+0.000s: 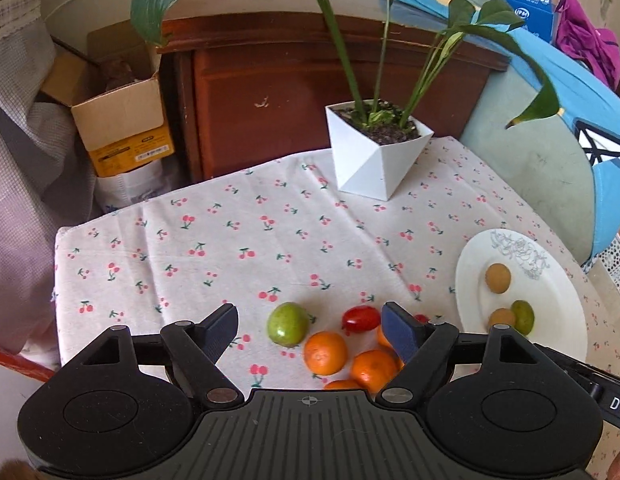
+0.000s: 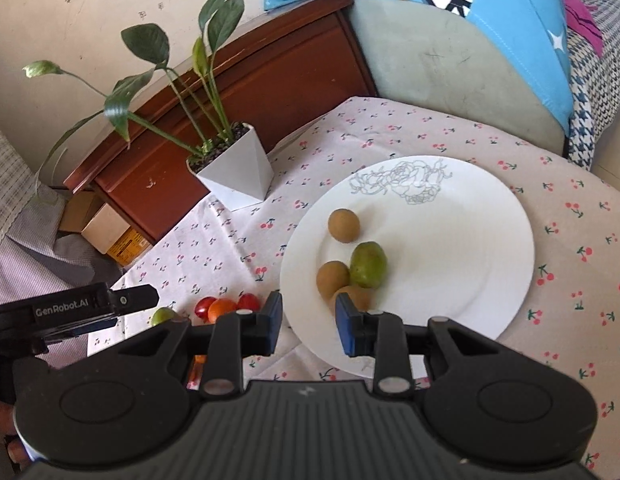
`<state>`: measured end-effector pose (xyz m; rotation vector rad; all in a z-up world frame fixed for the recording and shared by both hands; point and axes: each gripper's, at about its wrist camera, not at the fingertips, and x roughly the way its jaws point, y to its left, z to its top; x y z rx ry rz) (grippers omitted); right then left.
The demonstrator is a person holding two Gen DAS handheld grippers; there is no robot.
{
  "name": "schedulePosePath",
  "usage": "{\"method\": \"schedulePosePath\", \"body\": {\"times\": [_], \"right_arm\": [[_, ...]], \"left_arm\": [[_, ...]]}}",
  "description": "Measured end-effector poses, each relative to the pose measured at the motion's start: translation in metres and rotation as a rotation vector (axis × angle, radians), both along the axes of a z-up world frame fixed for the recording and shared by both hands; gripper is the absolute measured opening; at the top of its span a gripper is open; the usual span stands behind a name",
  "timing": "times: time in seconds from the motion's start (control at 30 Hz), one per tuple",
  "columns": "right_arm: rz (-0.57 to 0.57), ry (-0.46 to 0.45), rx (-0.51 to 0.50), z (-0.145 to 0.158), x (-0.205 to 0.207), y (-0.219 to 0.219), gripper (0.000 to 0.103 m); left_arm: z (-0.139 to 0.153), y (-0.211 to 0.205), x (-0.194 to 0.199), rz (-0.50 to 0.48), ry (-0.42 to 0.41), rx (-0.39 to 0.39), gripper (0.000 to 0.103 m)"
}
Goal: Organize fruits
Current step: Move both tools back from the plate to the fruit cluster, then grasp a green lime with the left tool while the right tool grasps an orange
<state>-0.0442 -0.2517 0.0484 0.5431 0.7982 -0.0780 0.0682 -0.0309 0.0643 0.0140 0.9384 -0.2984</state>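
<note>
Left hand-held gripper point(image 1: 310, 330): jaws spread wide, nothing between the dark blue pads point(image 1: 400, 332); both fingers point forward and slightly down over the surface.
Left gripper body: seen from the right wrist view as a black bar point(image 2: 89, 304) at the left edge, lying roughly level, beside the right one.
Right hand-held gripper point(image 2: 307, 318): jaws partly apart with a clear gap, holding nothing; blue pads point(image 2: 346, 328) face each other.
Right gripper pose: held low, fingers aimed forward and tipped downward.
Person's hand: a bit of skin shows at the lower left corner of the right wrist view; too little visible to tell its grip.
</note>
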Motion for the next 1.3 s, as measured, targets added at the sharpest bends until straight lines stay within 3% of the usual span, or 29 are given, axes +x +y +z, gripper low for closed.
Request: {"method": "schedulePosePath", "body": {"times": [0.23, 0.63, 0.97, 1.3], "right_arm": [[0.111, -0.014, -0.049, -0.004, 0.011, 0.031, 0.031], [0.198, 0.019, -0.093, -0.021, 0.025, 0.054, 0.032], [0.220, 0.037, -0.114, -0.031, 0.032, 0.064, 0.036], [0.236, 0.025, -0.133, -0.036, 0.035, 0.070, 0.036]], "left_arm": [[-0.014, 0.016, 0.015, -0.008, 0.011, 0.045, 0.079], [-0.040, 0.025, 0.032, 0.065, 0.106, -0.055, 0.077], [-0.044, 0.034, 0.037, 0.134, 0.140, -0.155, 0.063], [-0.046, 0.018, 0.033, 0.103, 0.099, -0.092, 0.059]]}}
